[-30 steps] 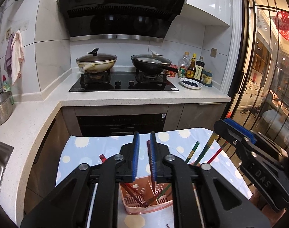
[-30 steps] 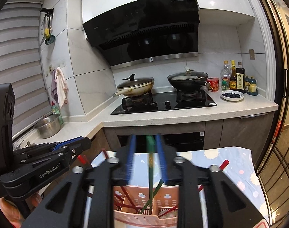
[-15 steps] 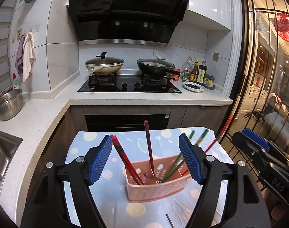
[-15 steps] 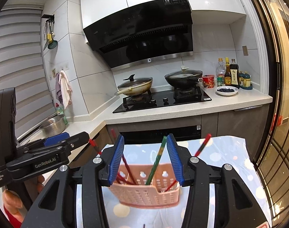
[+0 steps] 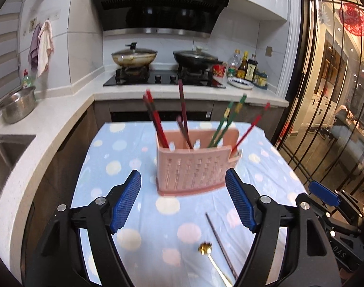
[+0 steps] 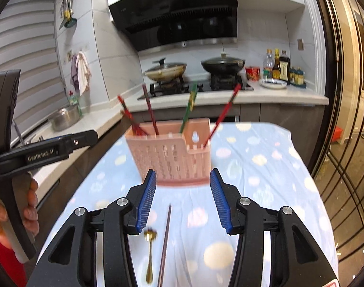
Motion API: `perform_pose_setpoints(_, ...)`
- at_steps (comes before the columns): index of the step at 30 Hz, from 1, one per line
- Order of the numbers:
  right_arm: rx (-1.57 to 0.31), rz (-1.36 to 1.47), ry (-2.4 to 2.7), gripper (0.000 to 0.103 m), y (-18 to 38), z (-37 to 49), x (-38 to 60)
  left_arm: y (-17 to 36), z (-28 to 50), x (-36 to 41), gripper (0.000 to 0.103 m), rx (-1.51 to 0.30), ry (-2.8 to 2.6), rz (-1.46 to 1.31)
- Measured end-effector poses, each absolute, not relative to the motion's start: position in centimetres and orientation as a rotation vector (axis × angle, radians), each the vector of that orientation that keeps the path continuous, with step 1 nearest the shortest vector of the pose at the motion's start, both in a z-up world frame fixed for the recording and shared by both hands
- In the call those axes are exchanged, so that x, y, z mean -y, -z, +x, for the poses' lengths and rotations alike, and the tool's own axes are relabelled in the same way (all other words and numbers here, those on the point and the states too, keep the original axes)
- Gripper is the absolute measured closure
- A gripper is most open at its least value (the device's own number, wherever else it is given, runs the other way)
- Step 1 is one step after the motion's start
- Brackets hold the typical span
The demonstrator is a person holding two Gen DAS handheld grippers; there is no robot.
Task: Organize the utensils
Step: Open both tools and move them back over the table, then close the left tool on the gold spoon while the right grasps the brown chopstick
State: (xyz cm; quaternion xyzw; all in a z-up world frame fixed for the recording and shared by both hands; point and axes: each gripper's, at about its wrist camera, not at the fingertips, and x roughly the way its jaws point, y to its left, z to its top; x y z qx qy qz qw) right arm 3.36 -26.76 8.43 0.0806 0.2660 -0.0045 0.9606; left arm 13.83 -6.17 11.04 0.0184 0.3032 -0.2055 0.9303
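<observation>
Chopsticks (image 5: 158, 122) are standing tilted in the pink holder (image 5: 193, 167) mid-bench, leaning on its walls because the compartments are wide. One dark chopstick (image 6: 166, 236) and a gold spoon (image 6: 150, 251) are lying flat on the dotted cloth (image 6: 265, 157) in front, not yet sorted. I am holding the left gripper (image 5: 183, 205) wide open and empty, the right gripper (image 6: 183, 201) about half open and empty above the loose pieces. Nothing is blocking either; the stove (image 5: 162, 77) and steel pot (image 5: 18, 105) are sitting well apart.
</observation>
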Motion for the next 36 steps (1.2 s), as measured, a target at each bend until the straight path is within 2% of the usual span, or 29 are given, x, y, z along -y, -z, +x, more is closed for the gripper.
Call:
perform_pose_setpoints(14, -0.79, 0.127, -0.052, 0.057, 1.8, -2.9, 21.9, -1.1, 8.1, 5.4, 0.034, -0.835, 0.403, 0.06)
perform_pose_setpoints(27, -0.886, 0.129, -0.071, 0.059, 6.1, -3.4, 20.2, 3.8, 6.4, 3.5, 0.034, -0.943, 0.347, 0.069)
perform_pose_setpoints(33, -0.889, 0.112, -0.065, 0.071, 6.7, -3.5, 20.3, 4.5, 5.9, 3.4, 0.034, -0.961, 0.341, 0.071)
perform_pose_setpoints(36, -0.882, 0.095, -0.05, 0.084, 6.7, -3.6, 20.5, 4.7, 5.7, 3.7, 0.034, -0.97, 0.344, 0.075)
